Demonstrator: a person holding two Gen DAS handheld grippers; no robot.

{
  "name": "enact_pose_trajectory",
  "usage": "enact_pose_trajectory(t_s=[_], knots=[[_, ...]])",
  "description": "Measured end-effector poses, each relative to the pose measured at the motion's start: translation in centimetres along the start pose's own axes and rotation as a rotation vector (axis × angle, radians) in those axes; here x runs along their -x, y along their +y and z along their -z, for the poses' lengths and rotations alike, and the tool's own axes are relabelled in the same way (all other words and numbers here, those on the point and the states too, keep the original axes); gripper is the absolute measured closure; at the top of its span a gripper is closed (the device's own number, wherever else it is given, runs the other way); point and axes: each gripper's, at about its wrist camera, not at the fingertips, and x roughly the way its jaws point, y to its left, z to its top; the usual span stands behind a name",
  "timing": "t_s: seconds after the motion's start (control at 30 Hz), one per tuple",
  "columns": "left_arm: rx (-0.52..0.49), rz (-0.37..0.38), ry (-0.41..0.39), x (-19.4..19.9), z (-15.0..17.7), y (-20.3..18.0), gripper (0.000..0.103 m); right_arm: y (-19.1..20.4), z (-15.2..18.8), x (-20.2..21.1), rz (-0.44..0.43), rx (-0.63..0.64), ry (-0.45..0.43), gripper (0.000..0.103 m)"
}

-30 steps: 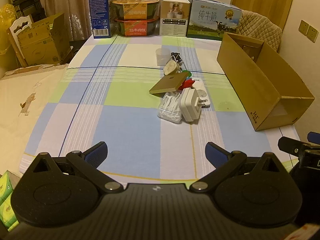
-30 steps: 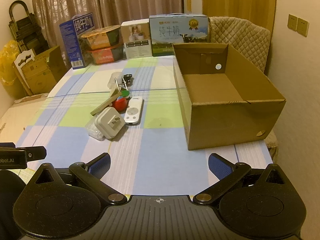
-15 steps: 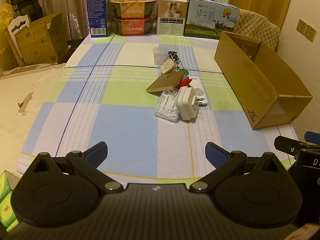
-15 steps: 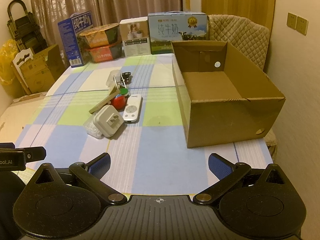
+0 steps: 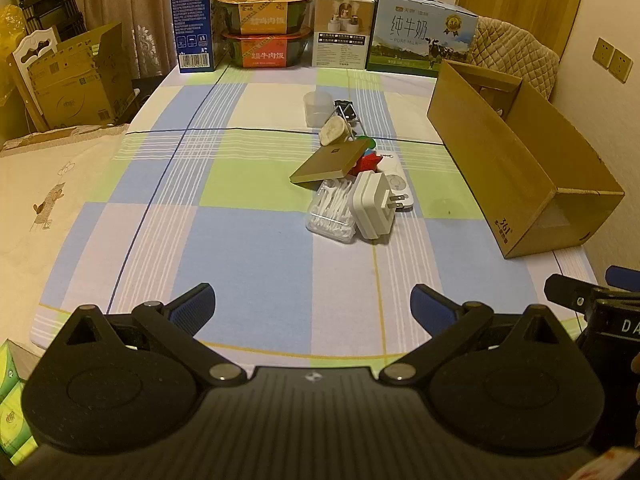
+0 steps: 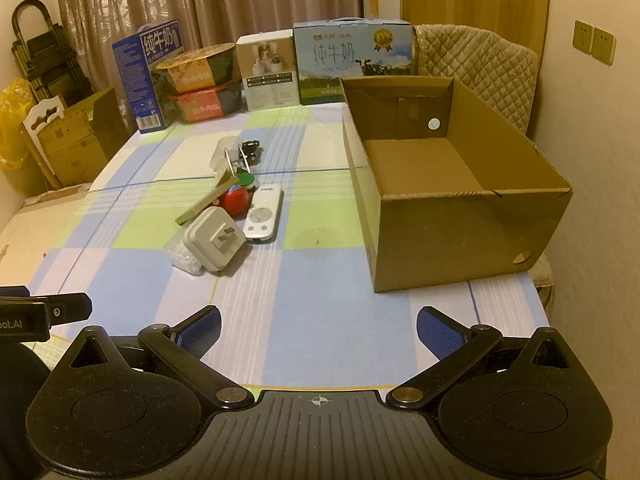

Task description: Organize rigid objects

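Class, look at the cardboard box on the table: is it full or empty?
Empty. The right wrist view looks into the open-topped cardboard box and shows only its bare floor and walls; its near corner is hidden.

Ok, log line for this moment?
left gripper: open, empty | right gripper: open, empty | cardboard box: empty | pile: untouched

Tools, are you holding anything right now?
Nothing is held. The left tool and the right tool are both open over the table.
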Motion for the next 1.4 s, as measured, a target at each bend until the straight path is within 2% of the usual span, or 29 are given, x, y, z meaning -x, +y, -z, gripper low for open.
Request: enact_pose_trajectory(t_s=[0.4,0.53,0.8,0.93,1.17,1.4], knots=[[-0.021,0.003,0.005,-0.5,-0.3,0.2,0.001,-0.1,0.1,-0.5,-0.003,0.001,0.004,0.002],[-0.056,0.012,0.007,-1.5,-0.9,0.9,0.001,0.1,-0.2,-1.1,-0.051,0.041,-0.007,0.002],[-0.149,0.056,0.008,-4.9,-3.8,3.1,0.001,1.9,-1.9,-4.0,-0.187,0.262,-0.032,0.002],[-0.226,0.090,0.001,-7.3,-5.3,4.1,0.001,3.2,-3.0,-7.1,-0.270,0.407,-0.007,0.002],[-0.308,0.089,0.022,-11.6,-6.6,5.0,0.001,4.9,-4.1,-12.7,-0.381,0.594,0.018,0.004],[-0.396,0.140,0.051,-14.8,-6.8,4.6,0.001,6.1,-4.8,-17.5,-0.423,0.684,0.032,0.023]])
